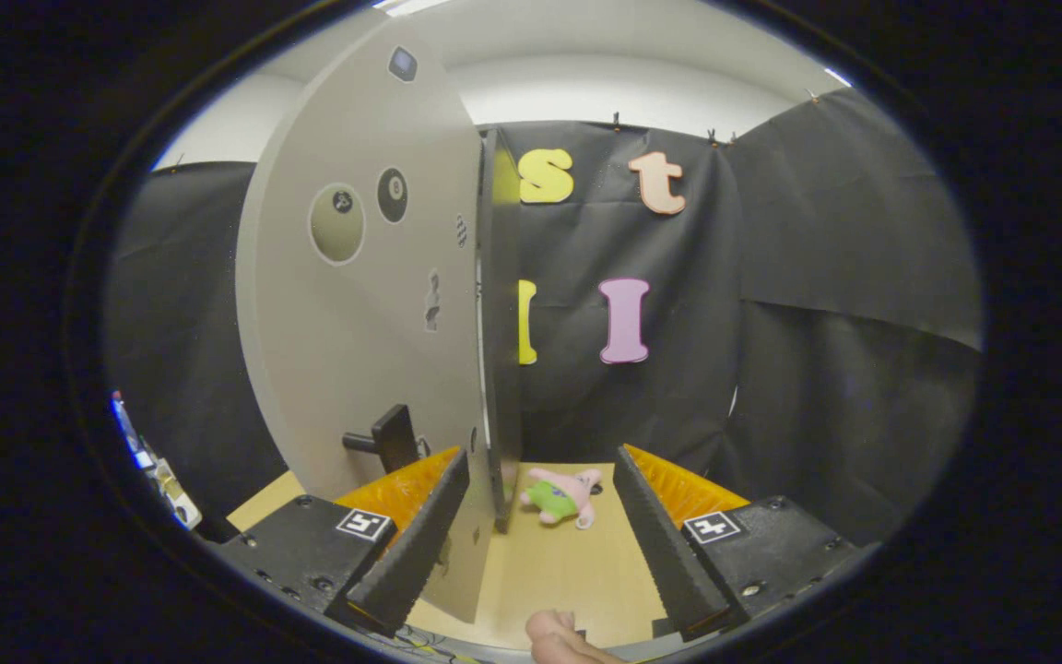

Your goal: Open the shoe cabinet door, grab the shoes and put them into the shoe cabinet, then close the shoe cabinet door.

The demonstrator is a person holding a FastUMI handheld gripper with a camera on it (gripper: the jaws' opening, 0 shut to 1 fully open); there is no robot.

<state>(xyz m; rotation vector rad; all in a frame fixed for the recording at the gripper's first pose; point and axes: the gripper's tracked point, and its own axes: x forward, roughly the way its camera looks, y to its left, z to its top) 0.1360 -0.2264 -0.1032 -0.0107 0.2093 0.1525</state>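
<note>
Two fingers of the gripper [540,544] spread wide w/ nothing between them, door [356,304] edge just ahead, swung partly open w/ its handle [393,438] untouched, shoes nowhere I can spot, so grabbing, stowing & closing all left, I'd say.

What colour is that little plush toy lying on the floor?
The star-shaped plush toy is pink with green shorts, in the gripper view, just beyond the open gripper.

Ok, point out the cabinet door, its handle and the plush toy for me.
cabinet door [356,304]: gripper view, bare grey face of the panel.
handle [393,437]: gripper view, dark upright grip low on the door.
plush toy [560,495]: gripper view, its green middle, on the floor beyond the open tool [538,535].
</note>
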